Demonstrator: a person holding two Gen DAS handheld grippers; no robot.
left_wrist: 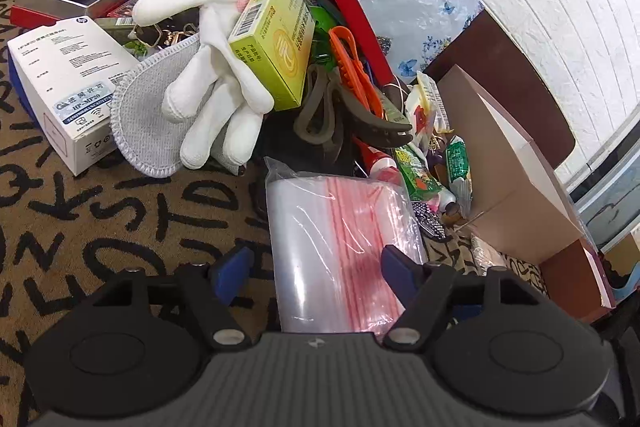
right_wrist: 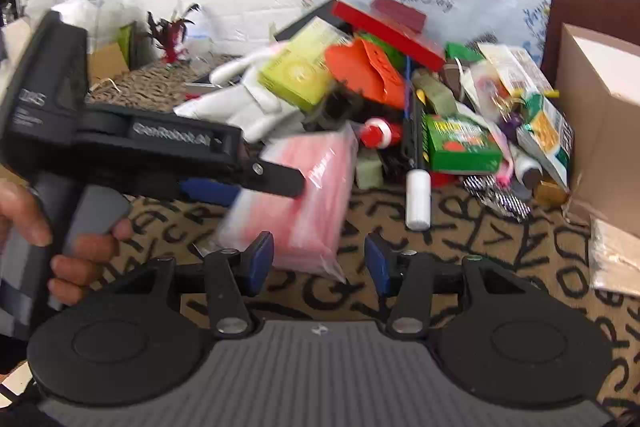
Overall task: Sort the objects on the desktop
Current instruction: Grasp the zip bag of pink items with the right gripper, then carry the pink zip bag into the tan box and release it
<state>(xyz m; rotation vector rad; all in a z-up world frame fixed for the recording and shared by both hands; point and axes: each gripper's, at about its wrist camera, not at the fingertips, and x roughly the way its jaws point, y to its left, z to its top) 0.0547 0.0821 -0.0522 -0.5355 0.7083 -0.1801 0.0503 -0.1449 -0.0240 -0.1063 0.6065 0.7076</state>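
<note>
Lying lengthwise toward the clutter pile (left_wrist: 320, 75) — the zip-bag pack (left_wrist: 340, 251) is sitting between the left gripper (left_wrist: 316, 267)'s parted fingers, untouched — the right gripper (right_wrist: 319, 261)'s fingers are gaping empty.

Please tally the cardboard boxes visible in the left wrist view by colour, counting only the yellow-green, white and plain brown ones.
Yellow-green printed cardboard box leaning on the pile: 1
White printed cardboard box with a blue end, left: 1
Plain brown open cardboard box, right: 1
Total: 3
</note>
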